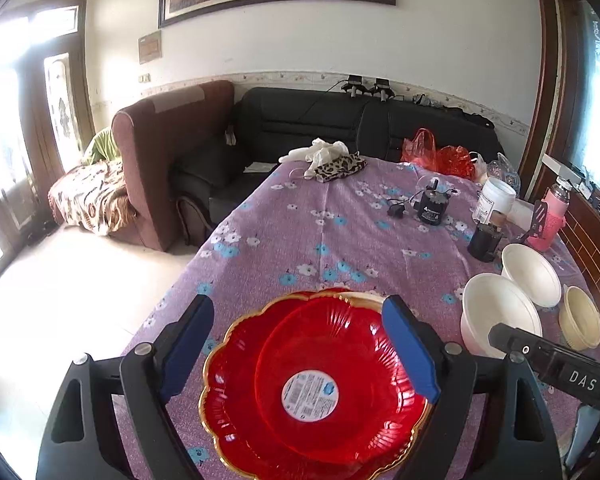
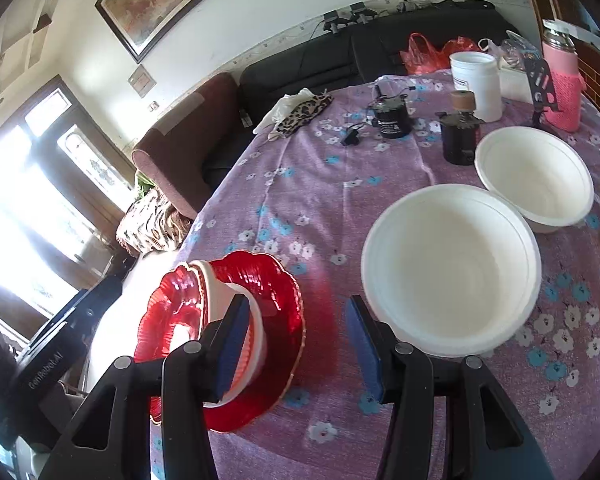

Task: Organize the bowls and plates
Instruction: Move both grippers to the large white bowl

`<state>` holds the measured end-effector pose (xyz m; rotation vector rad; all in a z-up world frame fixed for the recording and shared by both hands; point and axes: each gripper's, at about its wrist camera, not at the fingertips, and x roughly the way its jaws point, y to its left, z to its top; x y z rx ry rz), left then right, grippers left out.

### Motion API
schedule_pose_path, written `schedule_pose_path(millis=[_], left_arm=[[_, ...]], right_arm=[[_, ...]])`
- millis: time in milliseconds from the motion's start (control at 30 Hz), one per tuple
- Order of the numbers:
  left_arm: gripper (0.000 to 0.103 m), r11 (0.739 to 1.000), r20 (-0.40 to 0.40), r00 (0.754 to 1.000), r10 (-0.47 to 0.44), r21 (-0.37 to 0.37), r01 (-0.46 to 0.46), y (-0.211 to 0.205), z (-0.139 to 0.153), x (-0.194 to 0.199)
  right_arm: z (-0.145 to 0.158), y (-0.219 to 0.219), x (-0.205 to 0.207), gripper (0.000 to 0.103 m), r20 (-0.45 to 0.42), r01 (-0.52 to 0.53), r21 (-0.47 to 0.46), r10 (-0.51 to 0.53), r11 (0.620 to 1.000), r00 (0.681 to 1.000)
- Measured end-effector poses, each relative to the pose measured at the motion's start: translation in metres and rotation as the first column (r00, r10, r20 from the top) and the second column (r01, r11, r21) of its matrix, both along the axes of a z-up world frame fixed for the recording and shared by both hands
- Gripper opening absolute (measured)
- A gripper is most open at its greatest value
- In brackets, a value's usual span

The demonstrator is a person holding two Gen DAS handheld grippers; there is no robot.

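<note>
a table covered by a purple cloth printed with white and blue flowers [image 1: 324, 216] carries everything. at its near edge sits a stack of red scalloped plastic plates with gold rims [image 1: 312, 392] (the right wrist view shows a white plate sandwiched among them). to the right stand two white round bowls [image 2: 452, 268] [image 2: 536, 176], rims touching, and just beyond them a cream-yellow bowl [image 1: 580, 318]. behind the bowls are a short black cylinder with a cork-coloured top [image 2: 460, 136], a white plastic jar [image 2: 476, 80] and a pink flask in a knitted sleeve [image 2: 562, 80]. mid-table lies a black round device with a cord [image 1: 432, 204]; at the far edge, a leopard-print cloth [image 1: 340, 166], white gloves [image 1: 320, 150] and red plastic bags [image 1: 440, 156].
</note>
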<state>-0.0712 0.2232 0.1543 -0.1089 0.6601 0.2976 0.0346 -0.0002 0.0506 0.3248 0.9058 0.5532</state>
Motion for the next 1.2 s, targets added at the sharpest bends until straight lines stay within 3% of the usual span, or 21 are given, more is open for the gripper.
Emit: schedule_pose_path(millis=[267,633,800,933,1200], left_arm=[[0.087,0.993,0.075,0.997,-0.023,0.12,0.013,-0.04,0.02,-0.016],[0.095,0.975,0.2,0.975,-0.096,0.214,0.052,-0.108,0.045,-0.041],[0.102,0.976,0.317,0.945,-0.076,0.218,0.006,-0.122,0.06,-0.067],[0.103,0.984,0.402,0.914,-0.053,0.176,-0.02,-0.122,0.075,-0.092],[0.103,0.993,0.351,0.929,-0.117,0.075,0.096,-0.124,0.069,-0.097]], right_arm=[[-0.01,-0.037,-0.005,0.056,-0.017,0.048,0.028,-0.048,0.998,0.999],[-0.02,-0.107,-0.021,0.06,-0.017,0.146,0.032,-0.145,0.989,0.989],[-0.014,-0.145,-0.04,0.06,0.032,0.209,-0.004,-0.209,0.978,0.977],[0.002,-0.176,-0.063,0.064,0.118,0.283,-0.062,-0.274,0.957,0.954],[0.022,-0.236,-0.096,0.077,0.239,0.402,-0.137,-0.364,0.905,0.9]])
